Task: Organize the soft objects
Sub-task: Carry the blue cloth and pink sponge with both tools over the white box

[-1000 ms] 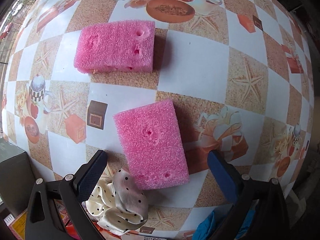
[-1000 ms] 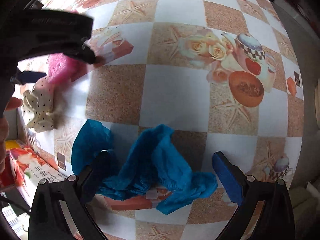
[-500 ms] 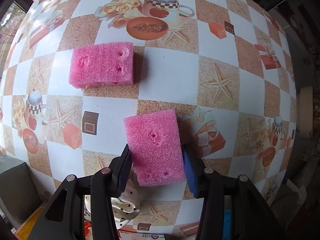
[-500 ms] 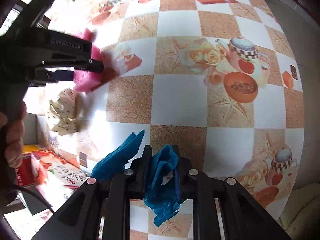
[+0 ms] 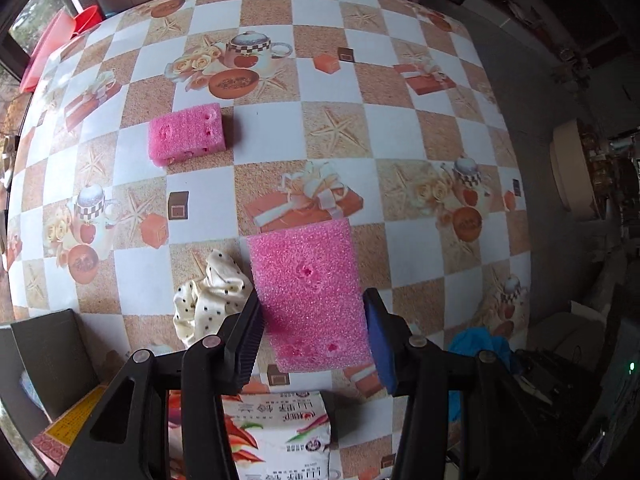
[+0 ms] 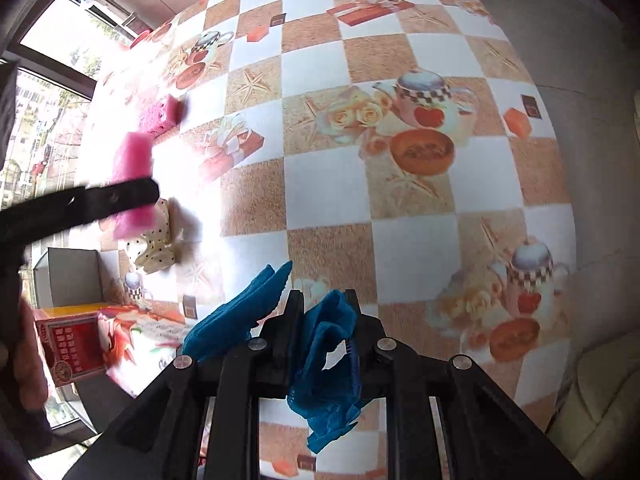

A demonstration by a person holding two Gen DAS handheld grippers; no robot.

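Observation:
My left gripper is shut on a pink sponge block and holds it above the table. It also shows in the right wrist view. A second pink sponge lies on the table farther back. A cream polka-dot scrunchie lies on the table just left of the held sponge. My right gripper is shut on a blue cloth, lifted off the table; part of the cloth hangs out to the left.
The table carries a checked oilcloth with printed teapots and gifts. A printed bag and boxes stand at the near edge. A grey box stands at the near left. A red bin is at the far left.
Both grippers have risen from the table with their loads. The left one has lifted the pink sponge clear of the scrunchie. The right one has raised the blue cloth.

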